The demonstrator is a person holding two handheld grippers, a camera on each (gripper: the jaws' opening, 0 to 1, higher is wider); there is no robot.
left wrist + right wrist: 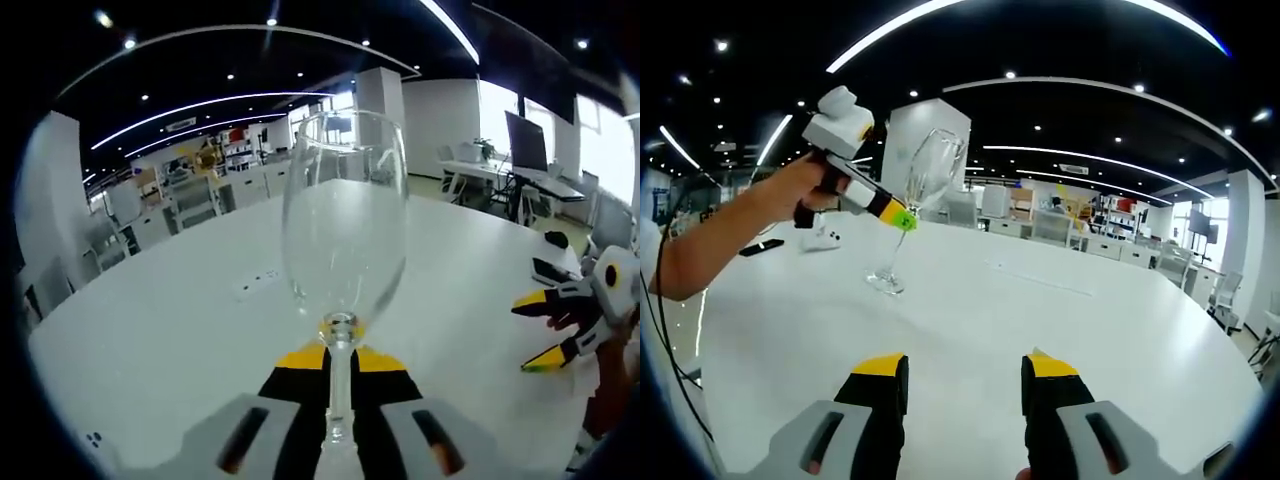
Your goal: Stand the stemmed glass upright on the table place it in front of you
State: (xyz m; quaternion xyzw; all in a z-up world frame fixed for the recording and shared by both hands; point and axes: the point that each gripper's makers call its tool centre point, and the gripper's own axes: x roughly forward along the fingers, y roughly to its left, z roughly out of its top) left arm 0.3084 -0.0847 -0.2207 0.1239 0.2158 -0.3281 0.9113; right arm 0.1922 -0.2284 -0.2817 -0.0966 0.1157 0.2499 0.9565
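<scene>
Clear glass, no liquid inside: the stemmed glass (344,225) sat dead centre in the left gripper view, bowl up, stem running down between the yellow-tipped jaws of the left tool (338,372). Jaws were closed onto the stem just under the bowl. White bench (160,330) behind it, office desks and monitors further back. The right tool (548,328) showed at the right edge, jaws parted, nothing in them.

Right gripper view: the right tool (965,372) hung over the bench (1060,330), jaws wide, empty, well apart from the glass. The glass (915,205) leaned, bowl tilted toward the right of frame, foot down at the bench surface; couldn't tell if the whole foot was flat or just one edge touching. A hand (805,190) held the left tool (902,218), clamped on the stem.

Judgement: step in hand was the righting/set-down, nearly done but not upright. Next move calls for rotating the stem to vertical until the foot seats flat, then opening the left jaws slowly and backing out without nudging the stem. Thin stem, top-heavy bowl, likely tips easily.
</scene>
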